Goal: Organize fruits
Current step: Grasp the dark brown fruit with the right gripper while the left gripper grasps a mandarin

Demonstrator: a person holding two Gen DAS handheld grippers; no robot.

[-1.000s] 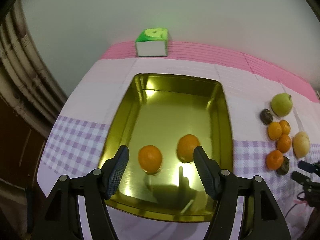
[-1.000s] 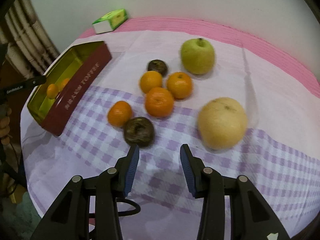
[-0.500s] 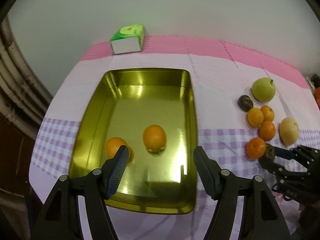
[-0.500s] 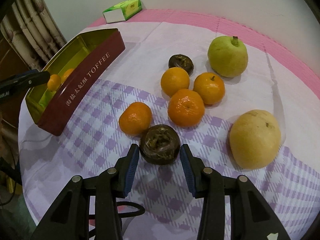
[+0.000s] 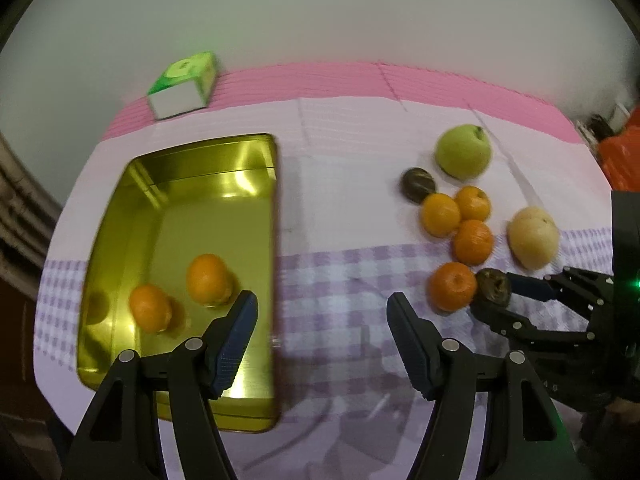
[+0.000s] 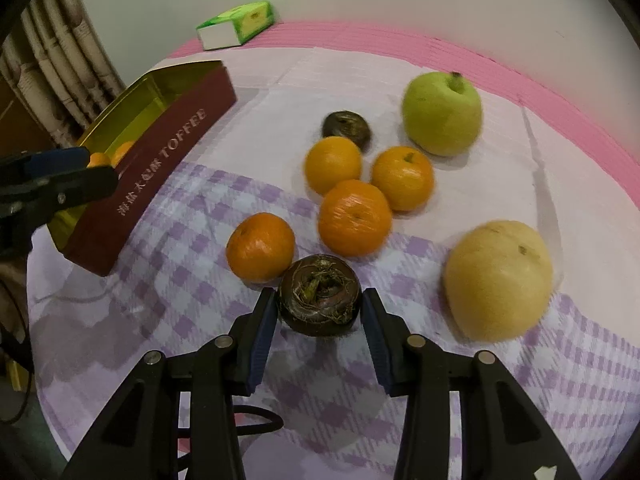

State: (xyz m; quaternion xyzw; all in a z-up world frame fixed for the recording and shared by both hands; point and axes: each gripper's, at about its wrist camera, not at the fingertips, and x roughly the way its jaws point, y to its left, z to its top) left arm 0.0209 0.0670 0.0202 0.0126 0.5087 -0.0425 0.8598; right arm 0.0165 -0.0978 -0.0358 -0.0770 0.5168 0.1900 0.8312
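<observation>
A gold tin [image 5: 276, 240] with red outer walls [image 6: 160, 168] holds two mandarins [image 5: 208, 278]. Several more mandarins [image 6: 354, 216] lie on the checked cloth, with a green apple [image 6: 442, 114], a yellow pear [image 6: 498, 280] and a dark brown fruit [image 6: 346, 126]. My right gripper [image 6: 319, 294] has a second dark brown fruit [image 6: 320, 296] between its blue pads. Its jaws are closing and both pads touch the fruit's sides, which rests on the cloth. My left gripper [image 5: 320, 298] hangs open and empty over the cloth, just right of the tin's right rim.
A green tissue box [image 5: 184, 84] stands at the back of the table by the wall. Curtains [image 6: 60, 60] hang beyond the table's left edge. An orange-red object [image 5: 620, 160] sits off the far right. A black cable [image 6: 256, 424] loops under my right gripper.
My left gripper swung right, from over the tin's mandarins to the cloth beside the tin. My right gripper moved forward until the nearest dark fruit sat between its pads.
</observation>
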